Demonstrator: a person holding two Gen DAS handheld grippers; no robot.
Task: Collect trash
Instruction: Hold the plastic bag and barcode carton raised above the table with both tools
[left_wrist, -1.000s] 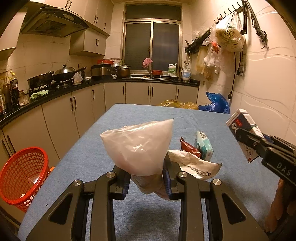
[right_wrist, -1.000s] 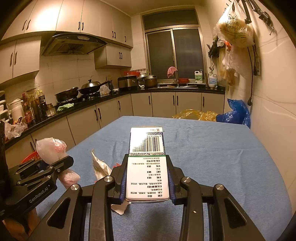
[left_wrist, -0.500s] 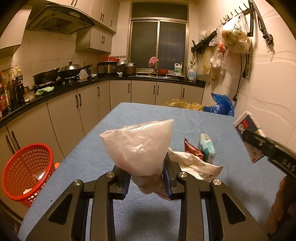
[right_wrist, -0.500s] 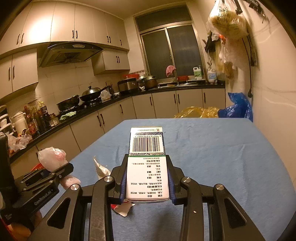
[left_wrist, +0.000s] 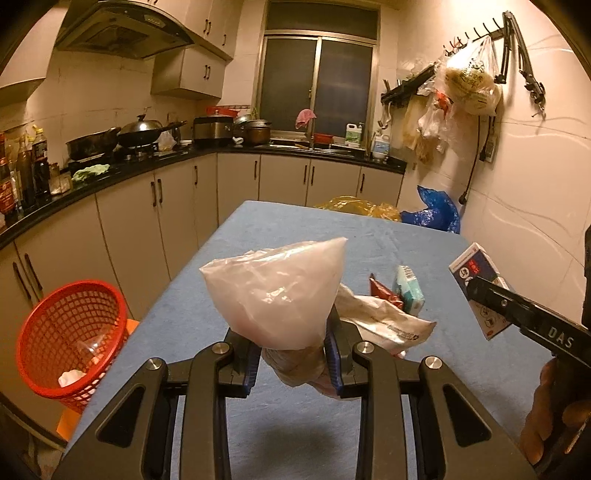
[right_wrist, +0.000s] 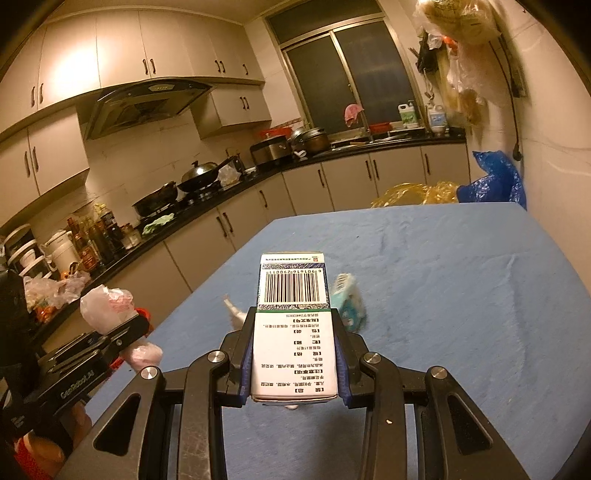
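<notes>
1. My left gripper (left_wrist: 291, 354) is clamped on a translucent plastic bag (left_wrist: 277, 291). Its blue pads pinch the bag's twisted neck, and the puffed body stands up above the jaws, clear of the table.
2. My right gripper (right_wrist: 293, 363) is closed on a small carton (right_wrist: 293, 325), gripped by its two long sides, barcode face up and far end sticking out past the fingertips. It is lifted off the table.
3. In the left wrist view that same carton (left_wrist: 474, 267) shows at the right edge, held in the right gripper's black finger, with my hand (left_wrist: 554, 413) below it.
4. Below both grippers lies the blue tablecloth (right_wrist: 461, 295) covering the table.
5. Just beyond the bag, a crumpled white printed wrapper (left_wrist: 388, 325) lies on the cloth.
6. Behind it are a red snack packet (left_wrist: 384, 293) and a teal-and-white tissue pack (left_wrist: 408, 290), touching each other side by side, the pack tilted on edge.
7. To the left, beside the table and lower than its top, stands a red mesh basket (left_wrist: 70, 339) with some pale trash at its bottom.
8. At the far end of the table, a yellow plastic bag (left_wrist: 354, 206) and a blue plastic bag (left_wrist: 437, 208) show beyond its edge.
9. Farther off runs the black countertop (left_wrist: 147, 162) with a lidded wok (left_wrist: 142, 133) and pots.
10. A dark window (left_wrist: 319, 85) sits on the back wall.
</notes>
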